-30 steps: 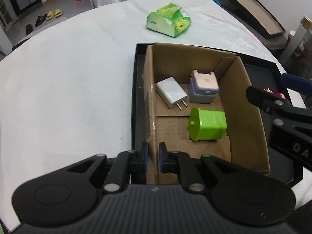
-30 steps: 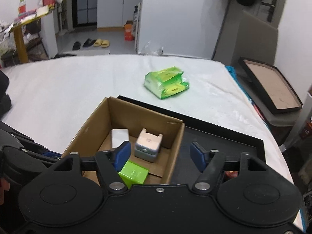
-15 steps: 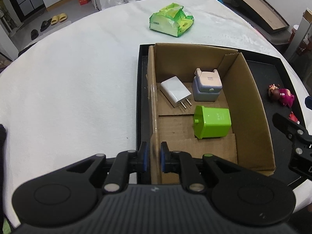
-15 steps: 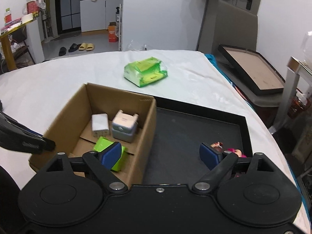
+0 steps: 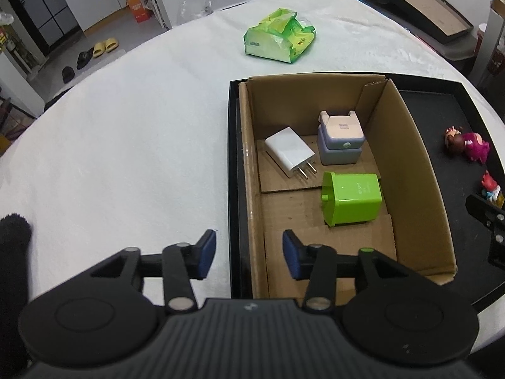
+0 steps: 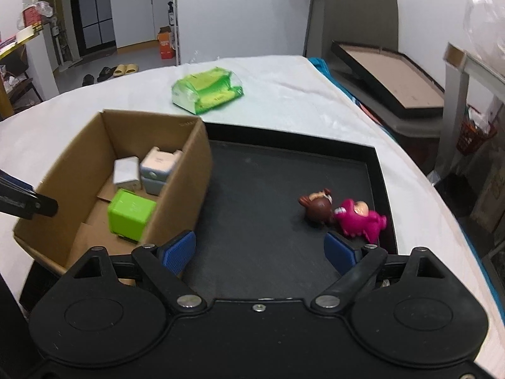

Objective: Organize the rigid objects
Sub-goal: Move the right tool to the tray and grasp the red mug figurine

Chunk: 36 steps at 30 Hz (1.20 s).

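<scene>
A cardboard box [image 5: 407, 170] with its top open sits in the left part of a shallow black tray [image 6: 284, 189], which lies on a table under a white cloth [image 5: 126, 145]. Inside the box are 3 chargers. A white plug adapter [image 5: 288, 151] lies flat with its 2 prongs pointing toward the near side. Just beside it, against the far right corner, stands a pale blue-grey charger with a pinkish top [image 5: 340, 140]. Nearer, against the right wall, lies a bright green cube-shaped charger [image 5: 352, 199].

The left gripper [image 5: 249, 254] is spread wide and holds nothing; its blue pads straddle the box's left wall and the tray's left rim, 1 pad over the white cloth and 1 over the box floor. The right gripper [image 6: 260, 252] is also spread wide and empty, hovering over the bare black tray floor beside the box's right wall.

The right wrist view shows the tray's open part best: a brown figurine [image 6: 318, 208] and a magenta figurine [image 6: 361, 219] lie touching near the right rim. The left wrist view adds a small red and blue toy [image 5: 490, 186] nearer on the tray, hidden in the other view, and looks straight down into the box. A green packet [image 6: 206, 90] lies on the cloth beyond the tray.
</scene>
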Each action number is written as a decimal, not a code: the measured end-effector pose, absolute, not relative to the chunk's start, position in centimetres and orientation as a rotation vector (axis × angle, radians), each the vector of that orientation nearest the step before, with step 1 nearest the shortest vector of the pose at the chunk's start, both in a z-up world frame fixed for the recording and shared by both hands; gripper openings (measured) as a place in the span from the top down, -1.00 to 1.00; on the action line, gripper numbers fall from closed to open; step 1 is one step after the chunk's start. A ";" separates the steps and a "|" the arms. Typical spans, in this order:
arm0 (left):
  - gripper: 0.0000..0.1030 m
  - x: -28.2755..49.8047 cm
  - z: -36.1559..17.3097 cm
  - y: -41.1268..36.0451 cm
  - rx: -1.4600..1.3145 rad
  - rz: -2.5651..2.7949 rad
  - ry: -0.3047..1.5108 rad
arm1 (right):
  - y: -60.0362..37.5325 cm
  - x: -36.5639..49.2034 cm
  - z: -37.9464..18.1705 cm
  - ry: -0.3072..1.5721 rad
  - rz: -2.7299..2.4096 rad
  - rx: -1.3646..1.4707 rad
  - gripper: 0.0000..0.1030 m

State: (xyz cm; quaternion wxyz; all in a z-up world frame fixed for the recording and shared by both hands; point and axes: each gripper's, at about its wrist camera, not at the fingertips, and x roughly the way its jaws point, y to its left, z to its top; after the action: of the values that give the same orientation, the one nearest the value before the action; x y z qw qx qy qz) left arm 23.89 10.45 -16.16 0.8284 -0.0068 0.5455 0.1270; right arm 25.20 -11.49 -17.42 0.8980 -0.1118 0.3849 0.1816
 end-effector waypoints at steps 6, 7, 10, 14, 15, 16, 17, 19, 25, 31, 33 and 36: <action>0.01 24.3 -16.4 9.9 0.016 0.289 1.179 | -14.5 26.3 -19.1 0.823 0.336 -0.202 -0.72; 0.01 24.4 -16.4 9.8 0.020 0.291 1.181 | -15.0 26.5 -19.4 0.826 0.329 -0.198 -0.71; 0.01 24.6 -16.4 9.4 0.037 0.306 1.184 | -16.5 27.0 -20.2 0.826 0.325 -0.188 -0.62; 0.01 24.9 -16.6 8.9 0.057 0.324 1.195 | -18.3 27.9 -21.2 0.850 0.337 -0.171 -0.38; 0.01 25.0 -16.7 8.8 0.060 0.331 1.198 | -18.6 28.1 -21.3 0.856 0.339 -0.162 -0.37; 0.01 25.1 -16.7 8.8 0.062 0.337 1.200 | -18.9 28.3 -21.5 0.863 0.341 -0.147 -0.36; 0.01 25.1 -16.7 8.7 0.065 0.342 1.202 | -19.2 28.5 -21.6 0.866 0.344 -0.134 -0.36; 0.01 25.3 -16.7 8.4 0.078 0.350 1.202 | -19.8 28.9 -21.9 0.874 0.351 -0.115 -0.36; 0.01 26.0 -17.1 8.1 0.087 0.370 1.228 | -21.0 30.2 -22.5 0.891 0.379 -0.076 -0.36; 0.01 26.4 -17.3 7.7 0.099 0.403 1.237 | -21.9 31.8 -23.1 0.910 0.420 -0.083 -0.37; 0.01 26.6 -17.3 7.4 0.121 0.406 1.236 | -22.0 32.3 -23.3 0.917 0.441 -0.091 -0.37; 0.01 26.8 -17.5 7.1 0.139 0.410 1.240 | -21.9 32.8 -23.6 0.935 0.496 -0.110 -0.37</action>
State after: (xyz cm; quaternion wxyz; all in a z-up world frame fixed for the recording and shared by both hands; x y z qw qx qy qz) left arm 26.77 7.07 -17.50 0.7920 0.0646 0.5764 0.1907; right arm 32.81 -21.86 -23.64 0.8619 -0.0526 0.4456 0.2364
